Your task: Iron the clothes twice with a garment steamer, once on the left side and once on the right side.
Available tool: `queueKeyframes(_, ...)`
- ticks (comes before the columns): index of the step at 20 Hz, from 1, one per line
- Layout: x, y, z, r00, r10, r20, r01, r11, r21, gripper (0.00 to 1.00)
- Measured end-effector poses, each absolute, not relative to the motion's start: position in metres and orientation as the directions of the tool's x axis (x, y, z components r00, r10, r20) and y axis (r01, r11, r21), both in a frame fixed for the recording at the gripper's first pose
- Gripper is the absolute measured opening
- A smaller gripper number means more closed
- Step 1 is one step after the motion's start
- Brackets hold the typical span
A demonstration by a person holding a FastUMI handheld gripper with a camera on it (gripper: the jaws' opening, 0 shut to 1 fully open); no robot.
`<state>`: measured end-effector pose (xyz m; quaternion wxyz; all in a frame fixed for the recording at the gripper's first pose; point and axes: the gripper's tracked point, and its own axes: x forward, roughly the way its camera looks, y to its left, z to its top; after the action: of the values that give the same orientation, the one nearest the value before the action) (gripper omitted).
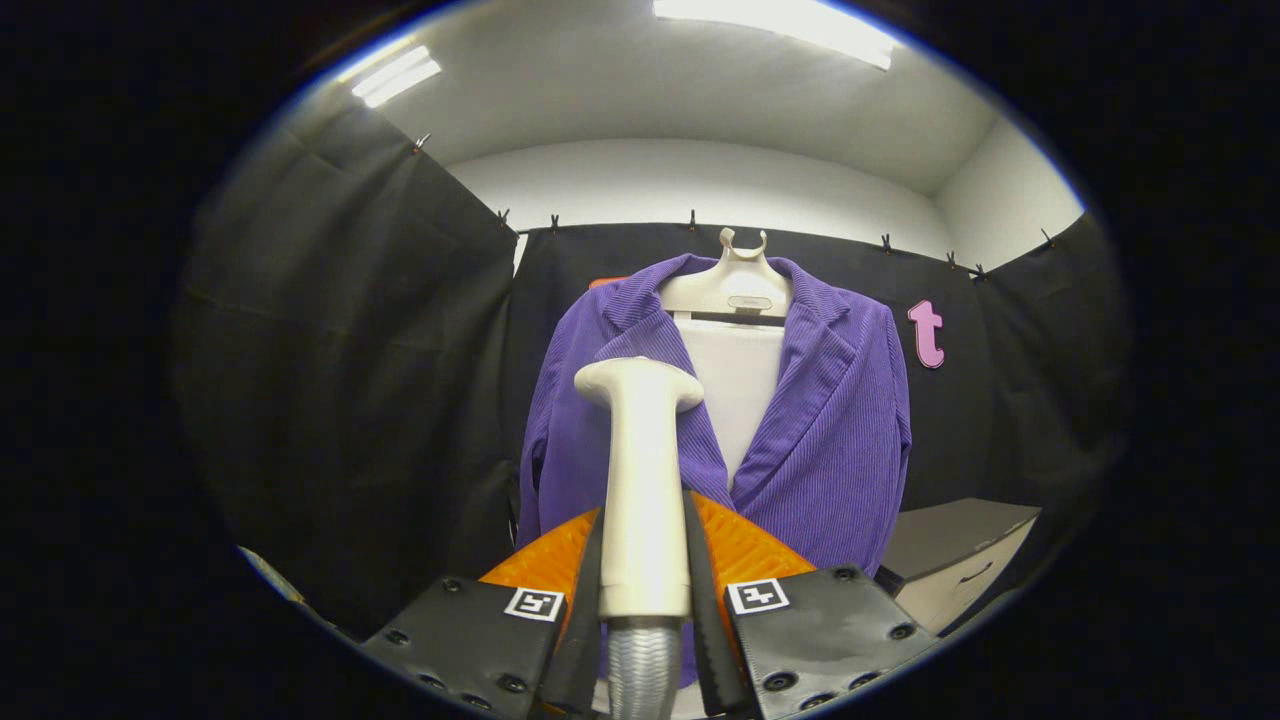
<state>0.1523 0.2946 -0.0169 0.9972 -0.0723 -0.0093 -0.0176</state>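
The gripper (645,560) has two chunky plates studded with dark screws — each with a small square black-and-white tag marker — at bottom center.

The camera rides the gripper (645,570), facing the hung jacket (830,440) nearby (looking slightly upward).

Jacket (830,440): purple, fine ribbed stripe running down the cloth. Panel behind the open lapels (738,385): plain white. Hanger (738,285): cream, with a dark bar below it. Steamer (640,480): off-white head and handle; hose (642,670) ribbed silver-grey. Square markers on the gripper (645,600): black and white. Box beside the jacket (950,560): dark grey top, pale front.
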Motion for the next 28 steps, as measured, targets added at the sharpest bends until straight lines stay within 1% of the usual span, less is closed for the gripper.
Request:
queueKeyframes(13, 0.131, 0.292, -0.055, 0.999, -0.015, -0.05, 0.008, 0.991, -0.136, 0.46)
queueKeyframes(28, 0.101, 0.29, -0.126, 0.981, 0.004, -0.193, -0.027, 0.993, -0.113, 0.46)
